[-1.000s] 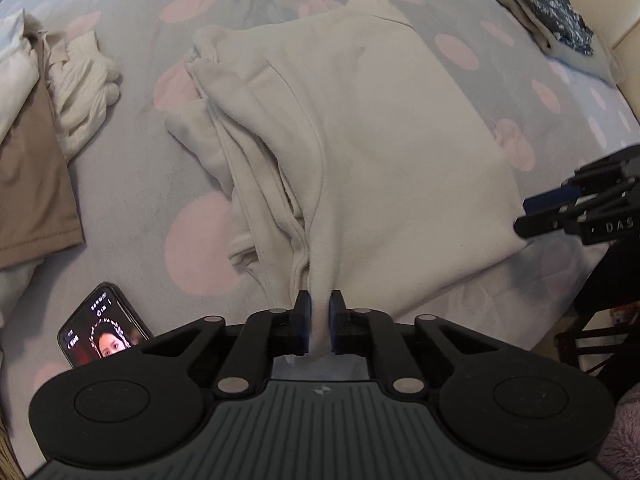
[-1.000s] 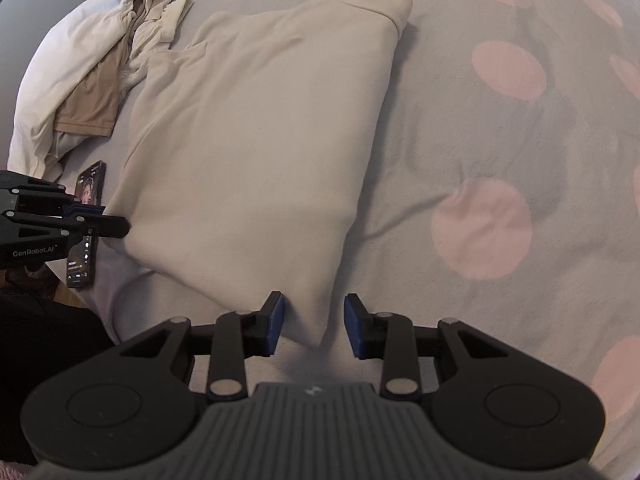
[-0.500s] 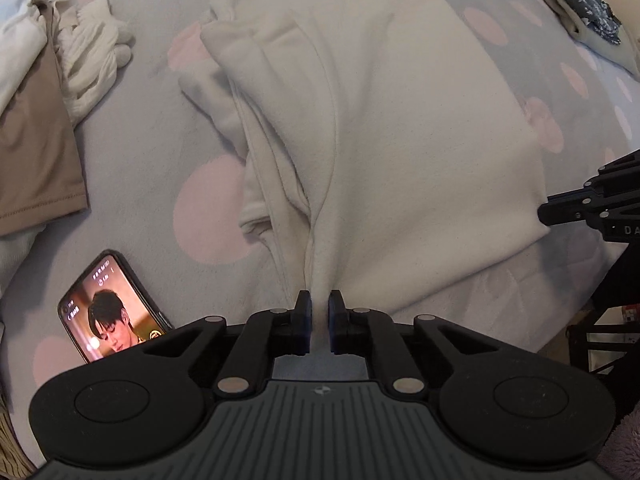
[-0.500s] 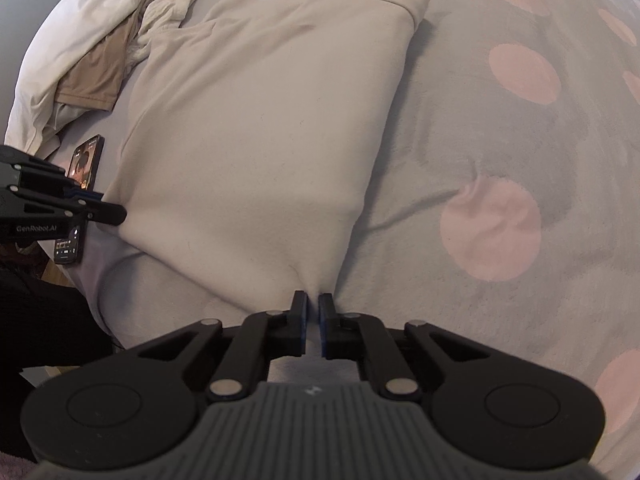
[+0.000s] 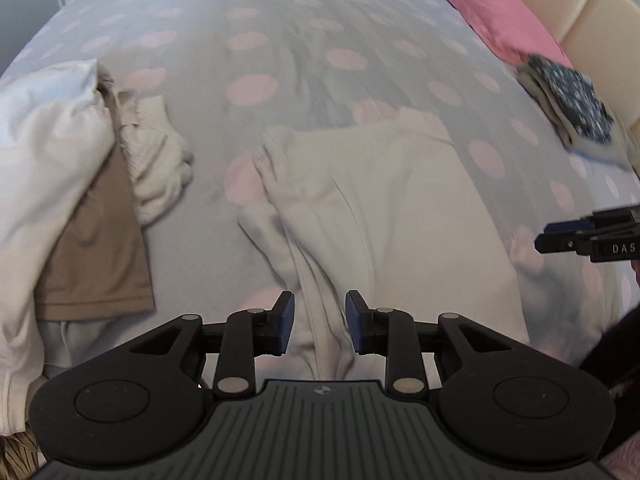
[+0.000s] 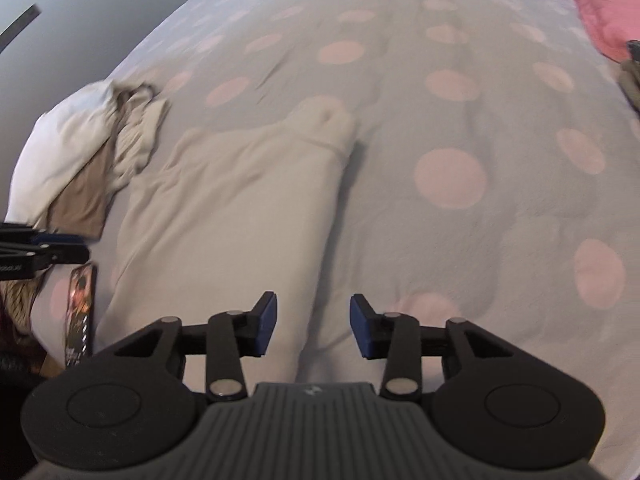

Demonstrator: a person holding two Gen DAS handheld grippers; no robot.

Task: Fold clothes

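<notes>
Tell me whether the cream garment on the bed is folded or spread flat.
Folded, partly. The cream garment lies in overlapping layers, with a doubled edge on its left side and a cuff at the far end. Final neatness: cannot tell, since the pictures are blurred.

Cream garment [image 5: 392, 216] on grey, pink-dotted bedspread [image 5: 280, 40]; pink pillow [image 5: 500, 12]; blue-padded black jaws.

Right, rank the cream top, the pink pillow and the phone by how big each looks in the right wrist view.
1. Cream top, by far the largest.
2. Pink pillow, cut off by the frame and far away, so unsure.
3. Phone, smallest and partly hidden.
</notes>
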